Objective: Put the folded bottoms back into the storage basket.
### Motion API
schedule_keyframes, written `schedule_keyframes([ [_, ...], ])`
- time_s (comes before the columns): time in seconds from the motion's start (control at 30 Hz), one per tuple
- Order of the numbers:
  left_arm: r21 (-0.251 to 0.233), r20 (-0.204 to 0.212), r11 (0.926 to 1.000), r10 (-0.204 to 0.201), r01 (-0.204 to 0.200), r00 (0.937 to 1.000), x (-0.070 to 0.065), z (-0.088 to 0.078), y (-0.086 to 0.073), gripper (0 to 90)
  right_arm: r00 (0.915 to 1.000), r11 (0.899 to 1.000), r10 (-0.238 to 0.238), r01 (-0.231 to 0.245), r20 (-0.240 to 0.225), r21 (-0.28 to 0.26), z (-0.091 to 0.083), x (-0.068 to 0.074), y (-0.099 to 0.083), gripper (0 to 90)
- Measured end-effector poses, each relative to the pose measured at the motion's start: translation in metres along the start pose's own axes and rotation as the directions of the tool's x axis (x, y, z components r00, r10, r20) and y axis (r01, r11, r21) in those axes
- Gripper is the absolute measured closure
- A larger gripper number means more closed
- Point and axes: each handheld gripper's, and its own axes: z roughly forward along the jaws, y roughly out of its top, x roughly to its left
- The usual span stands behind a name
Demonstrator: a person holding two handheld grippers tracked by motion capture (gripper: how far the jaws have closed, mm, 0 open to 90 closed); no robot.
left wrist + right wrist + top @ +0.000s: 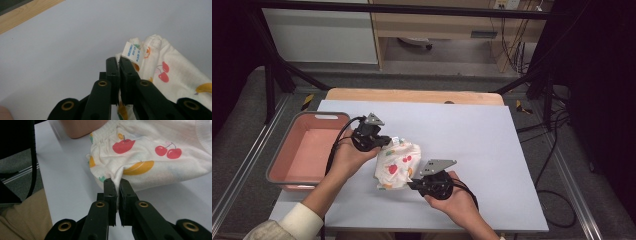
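Observation:
A small white garment [397, 164] printed with cherries and other fruit lies bunched on the grey table mat [472, 130]. My left gripper [384, 142] is at its upper left edge, shut on the cloth [172, 72] near a white care label [132, 52]. My right gripper [412, 185] is at its lower right edge, shut on a pinched fold of the same garment [150, 157]. Both hands hold the grippers low over the mat.
A pink rectangular bin [307, 150] stands at the mat's left edge, beside my left hand. The wooden table edge [412, 95] runs along the back. Cables hang off the right side of the table.

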Motion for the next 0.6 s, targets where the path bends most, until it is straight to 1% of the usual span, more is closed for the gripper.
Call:
schedule_keyframes([
  [0.1, -0.001, 0.0, 1.0, -0.003, 0.003, 1.0, 0.002, -0.002, 0.002, 87.3, 1.0, 1.0, -0.005, 0.005, -0.006, 0.004, 0.001, 0.001, 0.002, 86.4],
  [0.2, -0.005, 0.001, 1.0, 0.003, -0.003, 1.0, 0.003, -0.006, 0.004, 87.3, 0.9998, 1.0, -0.015, 0.015, -0.012, 0.004, 0.003, 0.001, 0.006, 86.5],
  [0.3, -0.021, 0.006, 0.9998, -0.008, 0.008, 0.9999, 0.009, -0.012, 0.008, 87.3, 0.9998, 1.0, -0.01, 0.01, -0.018, -0.002, 0.004, 0.0, 0.01, 86.4],
  [0.37, -0.022, 0.003, 0.9997, -0.012, 0.012, 0.9999, 0.014, -0.017, 0.01, 87.3, 0.9997, 1.0, -0.008, 0.008, -0.023, -0.017, 0.005, -0.001, 0.017, 86.4],
  [0.43, -0.022, 0.002, 0.9997, -0.01, 0.01, 1.0, 0.015, -0.019, 0.011, 87.3, 0.9996, 1.0, -0.005, 0.005, -0.028, -0.021, 0.005, -0.001, 0.02, 86.5],
  [0.47, -0.028, -0.003, 0.9996, -0.01, 0.01, 0.9999, 0.016, -0.022, 0.012, 87.3, 0.9995, 1.0, -0.011, 0.01, -0.031, -0.026, 0.005, -0.001, 0.025, 86.5],
  [0.53, -0.031, -0.005, 0.9995, -0.01, 0.009, 0.9999, 0.016, -0.023, 0.013, 87.3, 0.9994, 1.0, -0.014, 0.013, -0.032, -0.027, 0.005, -0.001, 0.027, 86.5],
  [0.6, -0.032, -0.009, 0.9995, -0.007, 0.006, 0.9999, 0.018, -0.026, 0.014, 87.3, 0.9991, 0.999, -0.024, 0.023, -0.035, -0.032, 0.004, 0.0, 0.034, 86.4],
])
